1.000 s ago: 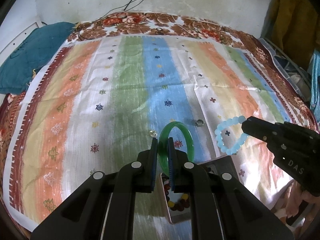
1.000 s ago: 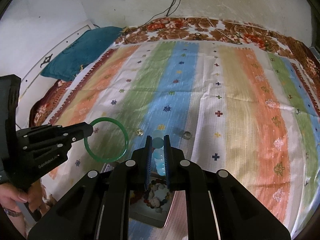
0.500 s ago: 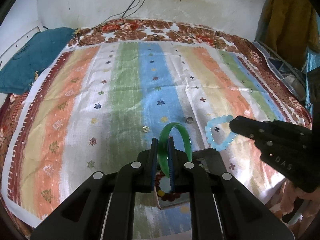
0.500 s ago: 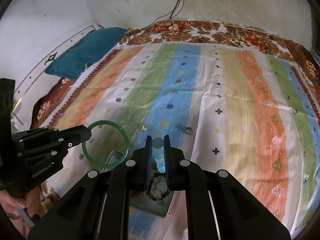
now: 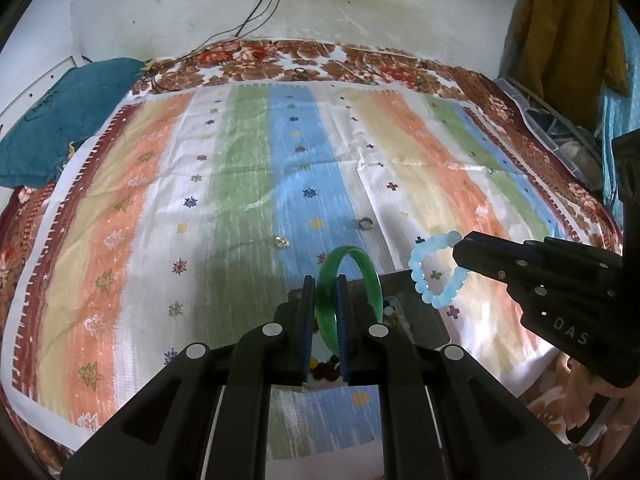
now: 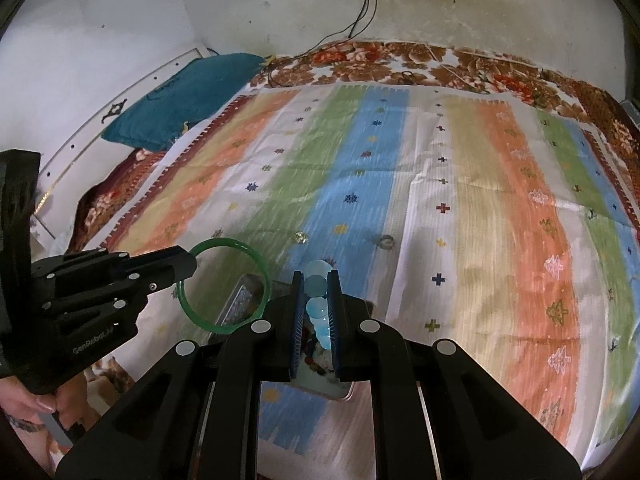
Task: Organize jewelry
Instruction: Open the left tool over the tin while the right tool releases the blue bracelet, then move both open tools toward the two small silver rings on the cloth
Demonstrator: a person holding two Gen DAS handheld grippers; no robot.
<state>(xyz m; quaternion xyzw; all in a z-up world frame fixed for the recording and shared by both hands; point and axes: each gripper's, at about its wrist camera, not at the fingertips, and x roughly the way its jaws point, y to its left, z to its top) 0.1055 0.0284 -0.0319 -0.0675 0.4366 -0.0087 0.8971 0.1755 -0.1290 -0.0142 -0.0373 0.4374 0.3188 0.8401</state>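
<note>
Both grippers have drawn back toward the near edge of the bed since a second ago, so more of the wall and its hanging cables now shows at the top of each view, and the two small rings on the cloth sit higher in the picture than before. Each load has come along with its gripper.

At the lower middle of the left wrist view, the left gripper (image 5: 325,280) is clamped on a green bangle (image 5: 362,268), which stands on edge between its blue pads. To the right of it, the right gripper (image 5: 460,246) pinches a pale blue bead bracelet (image 5: 418,280) that hangs in a loop from its tip, clear of the striped cloth (image 5: 248,184). In the right wrist view the beads sit stacked between that gripper's closed pads.

Below both grippers lies a shallow tray (image 6: 240,300) with a string of dark beads (image 5: 324,368) in it, partly hidden by the fingers. Farther up the cloth rest a silver ring (image 5: 365,224) and, to its left, a small sparkling ring (image 5: 281,241), well apart from each other. A teal pillow (image 5: 60,120) lies at the upper left.
</note>
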